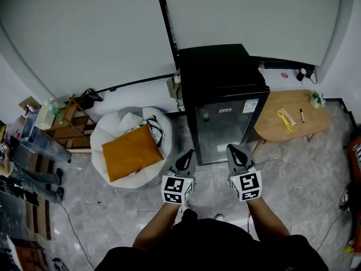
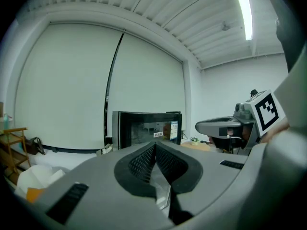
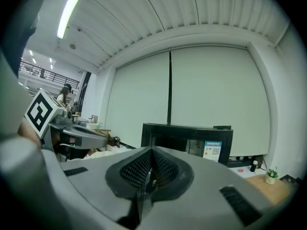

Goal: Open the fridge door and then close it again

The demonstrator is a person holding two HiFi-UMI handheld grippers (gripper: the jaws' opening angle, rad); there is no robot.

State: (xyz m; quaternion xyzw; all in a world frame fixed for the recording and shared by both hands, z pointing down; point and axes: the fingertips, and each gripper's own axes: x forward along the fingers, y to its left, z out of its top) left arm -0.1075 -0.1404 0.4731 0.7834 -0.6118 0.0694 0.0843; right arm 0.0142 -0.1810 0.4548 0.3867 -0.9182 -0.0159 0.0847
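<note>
A small black fridge (image 1: 223, 100) with a glass door stands against the wall, its door closed; it also appears straight ahead as the fridge (image 2: 146, 128) in the left gripper view and the fridge (image 3: 192, 140) in the right gripper view. My left gripper (image 1: 186, 157) is held in the air a short way in front of the door's lower left, jaws shut on nothing. My right gripper (image 1: 234, 151) hangs beside it before the door's lower right, jaws likewise shut and empty. Neither touches the fridge. Each gripper shows in the other's view: the right gripper (image 2: 225, 126), the left gripper (image 3: 79, 133).
A white beanbag (image 1: 121, 134) with an orange cushion (image 1: 131, 151) lies left of the fridge. A round wooden table (image 1: 276, 126) with small items stands to its right. A wooden rack (image 1: 70, 123) and clutter line the left side. The floor is grey marble.
</note>
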